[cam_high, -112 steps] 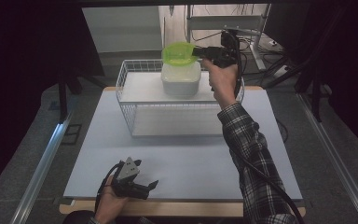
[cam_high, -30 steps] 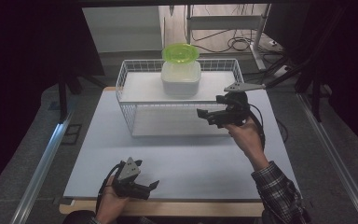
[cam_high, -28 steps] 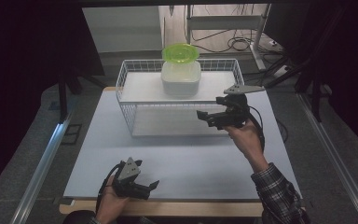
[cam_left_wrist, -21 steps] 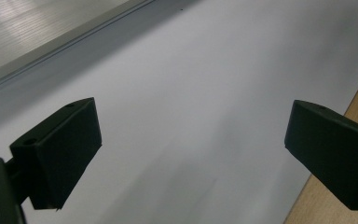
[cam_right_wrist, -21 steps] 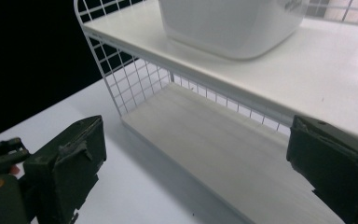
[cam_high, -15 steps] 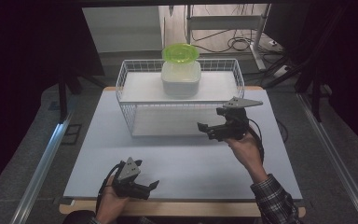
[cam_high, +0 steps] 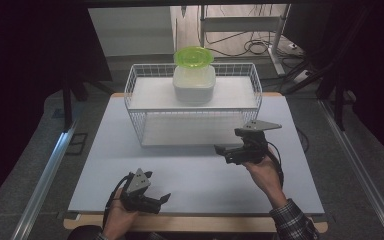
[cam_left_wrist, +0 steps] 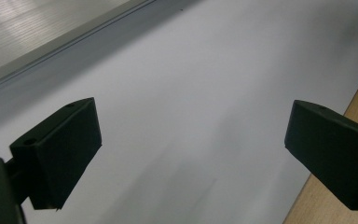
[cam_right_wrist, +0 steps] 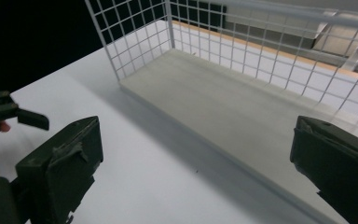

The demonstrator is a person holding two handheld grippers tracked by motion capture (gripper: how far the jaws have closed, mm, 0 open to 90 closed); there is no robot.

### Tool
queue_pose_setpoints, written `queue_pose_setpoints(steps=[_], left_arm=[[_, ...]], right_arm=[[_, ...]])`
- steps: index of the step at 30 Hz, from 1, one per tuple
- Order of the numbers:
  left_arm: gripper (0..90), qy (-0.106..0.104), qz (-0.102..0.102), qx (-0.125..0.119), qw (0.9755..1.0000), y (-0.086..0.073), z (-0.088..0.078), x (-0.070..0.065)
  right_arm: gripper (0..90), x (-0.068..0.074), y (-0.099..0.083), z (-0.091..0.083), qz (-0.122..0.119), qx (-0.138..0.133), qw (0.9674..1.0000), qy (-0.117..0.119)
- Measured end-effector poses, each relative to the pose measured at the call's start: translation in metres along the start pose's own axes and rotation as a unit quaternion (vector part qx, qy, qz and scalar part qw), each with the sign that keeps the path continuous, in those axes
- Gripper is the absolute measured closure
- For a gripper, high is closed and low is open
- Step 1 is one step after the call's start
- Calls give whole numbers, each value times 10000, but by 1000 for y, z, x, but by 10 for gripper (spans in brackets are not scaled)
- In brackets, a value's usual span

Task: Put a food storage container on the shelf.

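High view first: the desk (cam_high: pixel 195 175) carries a pale sheet whose lower half lies bare between the two hands, with a strip of wood showing along the bottom edge. A white wire basket (cam_high: pixel 139 131) stands in the upper middle of the frame, set toward the far edge of the desk. Inside it, at the far side, sits a white container (cam_high: pixel 194 86) with a green lid (cam_high: pixel 193 56) on top. The right gripper (cam_high: pixel 223 149) is held at centre right, just in front of the basket's near wall, pointing toward frame left; a hand and a plaid sleeve come up from the lower right. The left gripper (cam_high: pixel 165 199) rests low at lower left, close to the desk's near edge, pointing right, well apart from the basket.

Left gripper view: its fingers (cam_left_wrist: pixel 58 154) are spread wide with nothing between them. Bare pale desk surface runs beneath, the wooden edge crossing the lower right corner.

Right gripper view: its fingers (cam_right_wrist: pixel 63 172) stand wide apart, empty. The basket's near wire wall and pale floor cross the upper right, just beyond the tips. The left gripper shows at the left edge of the frame.
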State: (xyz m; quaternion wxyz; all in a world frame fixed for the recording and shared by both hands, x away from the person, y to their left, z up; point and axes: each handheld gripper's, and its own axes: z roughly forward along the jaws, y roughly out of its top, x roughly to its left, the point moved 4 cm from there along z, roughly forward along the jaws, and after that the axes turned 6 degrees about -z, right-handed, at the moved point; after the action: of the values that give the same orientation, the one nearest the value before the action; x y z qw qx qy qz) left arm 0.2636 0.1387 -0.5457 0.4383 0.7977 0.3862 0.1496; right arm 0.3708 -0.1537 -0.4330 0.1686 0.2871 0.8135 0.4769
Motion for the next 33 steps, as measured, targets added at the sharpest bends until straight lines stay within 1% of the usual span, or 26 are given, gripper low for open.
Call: queue_pose_setpoints(steps=[2,5,7,18,22,27,33], left_arm=[[32,-2,-8,-14,10000,0,0,0],[33,-6,-16,-21,10000,0,-1,0],[33,-9,-17,-20,10000,0,-1,0],[33,-14,-14,-4,10000,0,0,0],[33,-23,-25,-6,10000,0,0,0],[32,-30,-39,-9,10000,0,0,0],[32,-32,-47,-3,10000,0,0,0]], right_arm=[[6,2,-6,-1,-51,66,10000,-14],[6,5,-13,-3,-62,107,9999,-25],[8,6,-18,-5,-68,79,9999,-47],[16,5,-48,-18,44,161,9995,-273],[17,4,-63,-20,52,322,9987,-398],[16,3,-80,-21,105,527,9977,-414],[9,6,-92,-24,43,689,9965,-463]])
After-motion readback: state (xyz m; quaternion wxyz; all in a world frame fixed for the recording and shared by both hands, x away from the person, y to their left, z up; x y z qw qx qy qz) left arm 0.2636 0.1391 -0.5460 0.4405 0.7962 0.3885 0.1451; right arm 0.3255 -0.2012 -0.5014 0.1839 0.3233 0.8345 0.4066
